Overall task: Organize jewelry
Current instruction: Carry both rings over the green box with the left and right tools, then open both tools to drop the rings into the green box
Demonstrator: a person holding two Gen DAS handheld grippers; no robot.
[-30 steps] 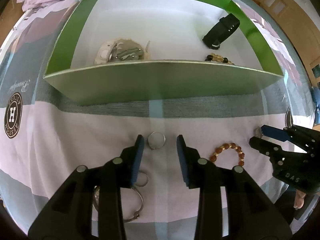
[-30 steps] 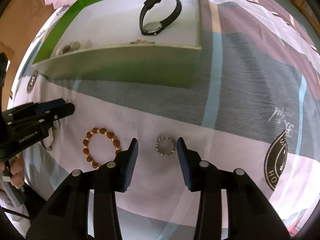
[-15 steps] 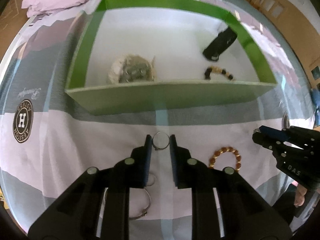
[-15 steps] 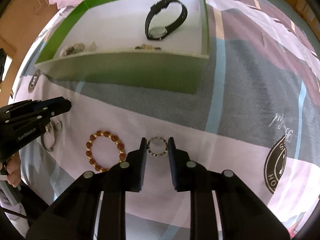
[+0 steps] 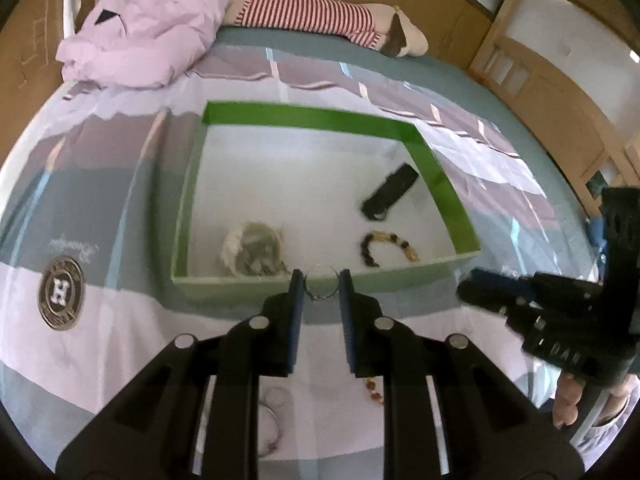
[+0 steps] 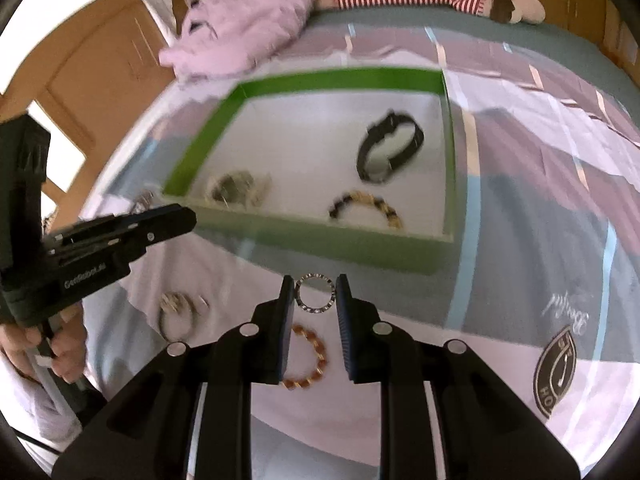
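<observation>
Green box [image 5: 436, 178]: on the bed [image 5: 120, 320], holding a black watch [image 6: 390, 152]
Left tongs [image 5: 321, 286]: clamped on a thin silver ring [image 5: 320, 280], raised at the box's near wall
Right tongs [image 6: 314, 294]: pinching a beaded ring [image 6: 315, 293], lifted above the bed short of the box

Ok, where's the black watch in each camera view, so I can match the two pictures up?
Left wrist: the watch lies in the box, far right, seen edge-on beside the green wall.
Right wrist: the watch sits upper right of centre, in the box, strap forming an open loop.
Shared landmark: the dark-and-gold bead bracelet lies just nearer the camera than the watch in both views.
</observation>
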